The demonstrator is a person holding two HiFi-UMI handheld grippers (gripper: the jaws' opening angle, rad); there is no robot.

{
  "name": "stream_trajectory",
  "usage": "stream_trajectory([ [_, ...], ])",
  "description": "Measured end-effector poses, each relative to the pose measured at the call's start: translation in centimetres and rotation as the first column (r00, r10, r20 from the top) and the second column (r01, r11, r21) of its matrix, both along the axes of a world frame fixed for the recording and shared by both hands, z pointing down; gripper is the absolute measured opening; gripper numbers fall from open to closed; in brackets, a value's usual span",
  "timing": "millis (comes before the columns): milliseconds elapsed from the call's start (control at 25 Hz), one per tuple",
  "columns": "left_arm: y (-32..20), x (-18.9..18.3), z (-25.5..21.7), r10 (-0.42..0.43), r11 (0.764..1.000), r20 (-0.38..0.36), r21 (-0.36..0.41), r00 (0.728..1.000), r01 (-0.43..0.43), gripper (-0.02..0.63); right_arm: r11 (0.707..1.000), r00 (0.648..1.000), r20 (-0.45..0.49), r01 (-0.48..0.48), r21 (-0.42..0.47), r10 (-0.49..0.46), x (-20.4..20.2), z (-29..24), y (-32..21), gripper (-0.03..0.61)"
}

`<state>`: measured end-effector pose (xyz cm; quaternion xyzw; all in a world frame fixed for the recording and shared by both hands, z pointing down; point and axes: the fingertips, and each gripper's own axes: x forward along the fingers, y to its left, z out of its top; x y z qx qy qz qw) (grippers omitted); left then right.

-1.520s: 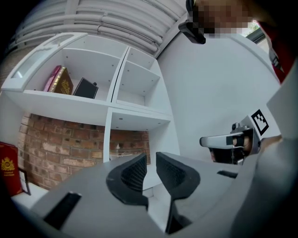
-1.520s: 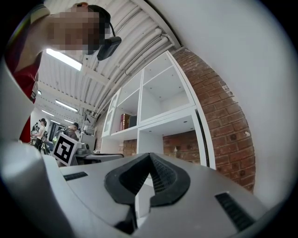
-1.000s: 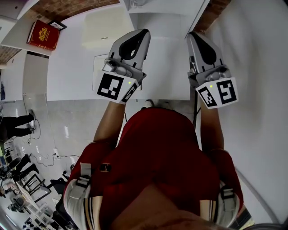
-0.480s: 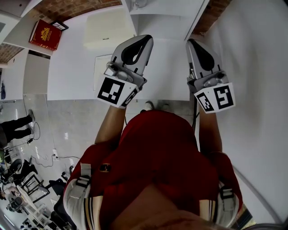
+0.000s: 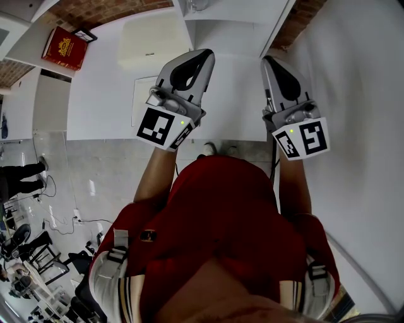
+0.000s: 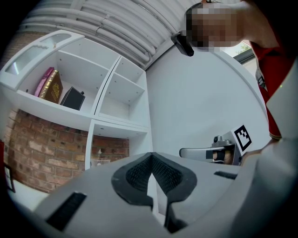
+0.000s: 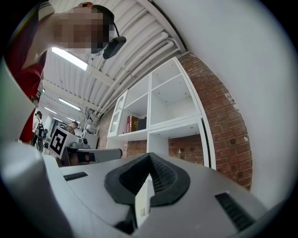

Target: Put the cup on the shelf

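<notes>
Currently my left gripper [image 6: 150,160] and right gripper [image 7: 149,159] are closed and empty. The cup [image 5: 197,5] ahead of the left jaws is maybe glass: fragile, so grip mid-body.

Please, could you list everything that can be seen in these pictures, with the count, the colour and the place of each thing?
shelf unit: one, white, in front of the person.
brick wall: one, red-brown, behind the shelf unit.
books: two, pink and brown, upper left compartment.
black object: one, beside the books; cannot tell what it is.
small clear thing: one, lower compartment; too small to name.
bystanders: at least two, dark clothes, far off at the left.
shirt: one, red, on the person.
left gripper: one, grey, shut, empty.
right gripper: one, grey, shut, empty.
</notes>
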<state>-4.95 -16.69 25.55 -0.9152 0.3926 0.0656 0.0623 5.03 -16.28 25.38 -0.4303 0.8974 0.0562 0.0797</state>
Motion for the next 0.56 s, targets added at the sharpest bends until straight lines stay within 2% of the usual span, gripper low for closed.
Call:
stream_trajectory([
  [560,-0.23,-0.48,0.02,-0.022,1.0,-0.012,-0.002,1.0,0.022,0.006,1.0,1.0,-0.004,-0.004,0.004,0.004,0.16,-0.14,0.13,-0.003],
])
